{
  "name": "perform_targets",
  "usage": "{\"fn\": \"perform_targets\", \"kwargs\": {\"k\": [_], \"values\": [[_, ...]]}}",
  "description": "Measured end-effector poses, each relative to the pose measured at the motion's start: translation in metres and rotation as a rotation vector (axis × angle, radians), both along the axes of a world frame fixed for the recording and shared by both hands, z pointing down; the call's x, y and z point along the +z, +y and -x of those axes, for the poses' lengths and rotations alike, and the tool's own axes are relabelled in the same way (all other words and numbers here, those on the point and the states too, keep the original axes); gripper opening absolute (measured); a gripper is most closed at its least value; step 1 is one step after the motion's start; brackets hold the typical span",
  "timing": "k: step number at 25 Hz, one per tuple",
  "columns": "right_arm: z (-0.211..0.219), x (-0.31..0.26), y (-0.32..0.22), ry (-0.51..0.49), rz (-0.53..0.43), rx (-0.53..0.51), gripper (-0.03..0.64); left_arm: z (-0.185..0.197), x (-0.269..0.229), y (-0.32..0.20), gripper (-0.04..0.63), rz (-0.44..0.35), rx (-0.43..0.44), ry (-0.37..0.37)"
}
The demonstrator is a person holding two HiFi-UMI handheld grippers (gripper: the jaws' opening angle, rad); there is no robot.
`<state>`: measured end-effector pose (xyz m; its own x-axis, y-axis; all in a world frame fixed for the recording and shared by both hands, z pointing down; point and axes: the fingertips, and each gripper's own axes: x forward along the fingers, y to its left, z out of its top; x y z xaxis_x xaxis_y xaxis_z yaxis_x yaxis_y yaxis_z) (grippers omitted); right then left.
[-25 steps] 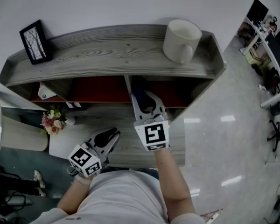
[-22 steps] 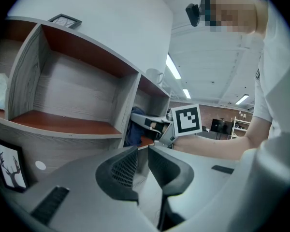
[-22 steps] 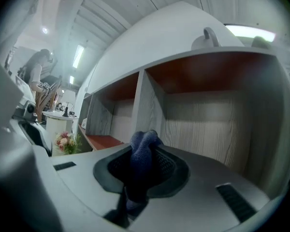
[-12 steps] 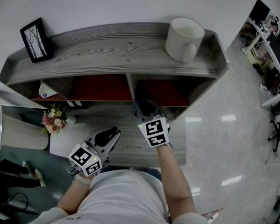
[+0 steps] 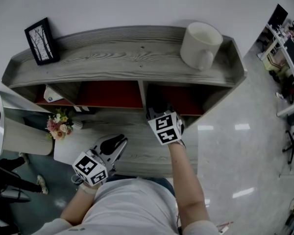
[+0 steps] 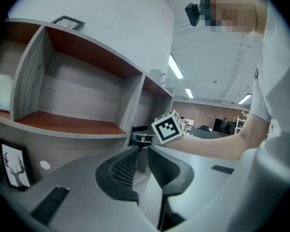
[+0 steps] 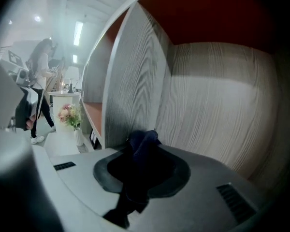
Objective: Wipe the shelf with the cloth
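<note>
Now the right gripper [image 7: 144, 170], clamped on the dark cloth [image 7: 141, 144], sits in the shelf's [image 5: 112, 58] right compartment; rubbing the divider [image 7: 133, 76] could perhaps tug it loose. Left gripper [image 6: 141, 163]: nearly closed, empty.

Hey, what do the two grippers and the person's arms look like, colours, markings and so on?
The left gripper and the right gripper both have light grey moulded bodies with black jaw pads, ribbed on the left one. Each carries a white cube with black square markers: the left cube and the right cube. The person wears a white short-sleeved shirt.
</note>
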<state>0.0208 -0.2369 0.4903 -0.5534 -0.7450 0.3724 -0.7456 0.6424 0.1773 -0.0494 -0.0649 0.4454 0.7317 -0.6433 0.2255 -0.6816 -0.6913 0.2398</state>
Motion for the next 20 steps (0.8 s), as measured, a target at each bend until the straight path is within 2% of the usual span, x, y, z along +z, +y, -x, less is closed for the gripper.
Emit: {"fn": "perform_targets", "kwargs": {"k": [2,12,16,20], "values": [[0.000,-0.002,-0.010,0.020,-0.010,-0.009,0.064,0.003,0.001,-0.001,0.052,0.001,-0.008,-0.001],[0.002,-0.041,-0.056,-0.004,-0.092,-0.012,0.064,0.012,0.003,-0.011,0.052,0.007,-0.042,0.003],[0.002,-0.070,-0.058,-0.026,-0.177,0.002,0.064,0.012,0.003,-0.013,0.052,0.005,-0.043,0.007],[0.002,-0.111,-0.049,-0.089,-0.291,0.016,0.064,0.012,0.002,-0.015,0.052,0.004,-0.040,0.008]]}}
